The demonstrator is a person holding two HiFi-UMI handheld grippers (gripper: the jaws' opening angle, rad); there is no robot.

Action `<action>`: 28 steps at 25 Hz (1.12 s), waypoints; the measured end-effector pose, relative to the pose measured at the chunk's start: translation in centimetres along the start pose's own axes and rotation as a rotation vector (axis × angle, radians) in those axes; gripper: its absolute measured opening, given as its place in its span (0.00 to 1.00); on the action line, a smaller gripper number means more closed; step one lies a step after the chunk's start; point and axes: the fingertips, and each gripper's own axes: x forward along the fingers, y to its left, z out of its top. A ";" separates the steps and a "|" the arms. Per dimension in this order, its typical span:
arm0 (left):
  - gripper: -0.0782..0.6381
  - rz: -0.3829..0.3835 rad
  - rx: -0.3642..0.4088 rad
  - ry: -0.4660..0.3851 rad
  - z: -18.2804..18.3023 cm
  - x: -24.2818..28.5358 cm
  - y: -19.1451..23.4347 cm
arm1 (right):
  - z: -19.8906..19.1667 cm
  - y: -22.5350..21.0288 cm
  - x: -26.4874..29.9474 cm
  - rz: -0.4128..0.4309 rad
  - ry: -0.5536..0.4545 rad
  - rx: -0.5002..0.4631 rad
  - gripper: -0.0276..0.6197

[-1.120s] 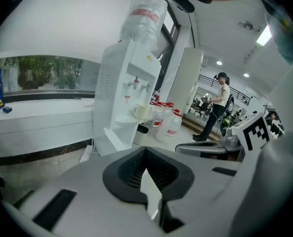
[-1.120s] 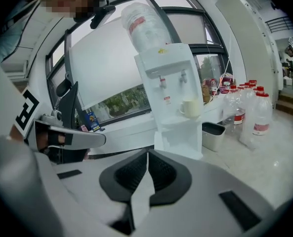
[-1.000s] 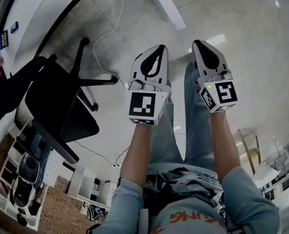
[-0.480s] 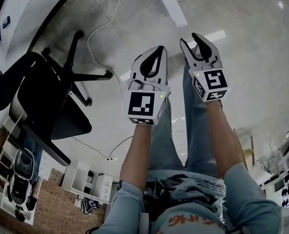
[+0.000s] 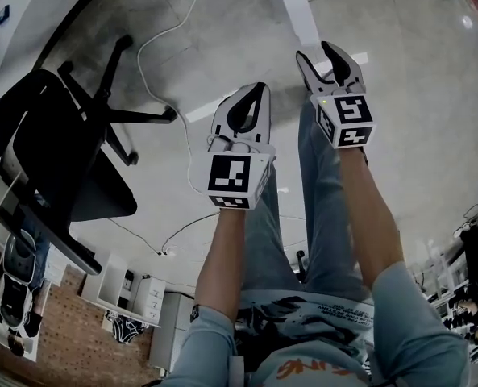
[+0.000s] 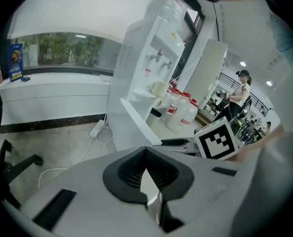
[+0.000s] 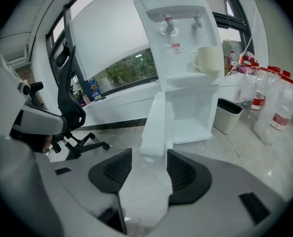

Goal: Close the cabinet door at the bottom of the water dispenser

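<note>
The white water dispenser (image 7: 183, 58) stands ahead with its bottom cabinet (image 7: 195, 117) open. The white cabinet door (image 7: 155, 127) swings out toward me; it also shows as a white strip (image 5: 299, 10) in the head view and as a slanted panel (image 6: 139, 122) in the left gripper view. My right gripper (image 7: 149, 154) points at the door's edge from a short way off. Its jaws are opening and nothing is between them. In the head view the right gripper (image 5: 315, 51) is ahead of the left gripper (image 5: 255, 91), which is shut and empty.
A black office chair (image 5: 69, 160) stands at the left, with a white cable (image 5: 154, 63) on the floor beside it. A cream cup (image 7: 208, 58) sits on the dispenser's tray. A grey bin (image 7: 229, 113) and several water bottles (image 7: 274, 107) stand to the dispenser's right. Another person (image 6: 237, 95) stands far off.
The right gripper's jaws went from shut to wide open. Both grippers sank toward the floor and moved forward, nearer the door. The left gripper stayed shut.
</note>
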 end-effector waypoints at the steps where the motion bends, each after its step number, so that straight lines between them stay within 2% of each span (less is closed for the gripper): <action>1: 0.12 0.006 -0.006 0.001 -0.2 0.1 0.2 | 0.0 0.0 0.4 0.005 0.005 -0.010 0.37; 18: 0.12 0.036 -0.051 0.006 -1.2 2.3 -1.2 | -0.3 -0.9 0.8 0.039 0.032 -0.060 0.35; 28: 0.12 0.029 -0.071 -0.002 -0.2 5.0 -3.5 | -0.1 -3.7 -0.2 0.055 0.054 -0.104 0.35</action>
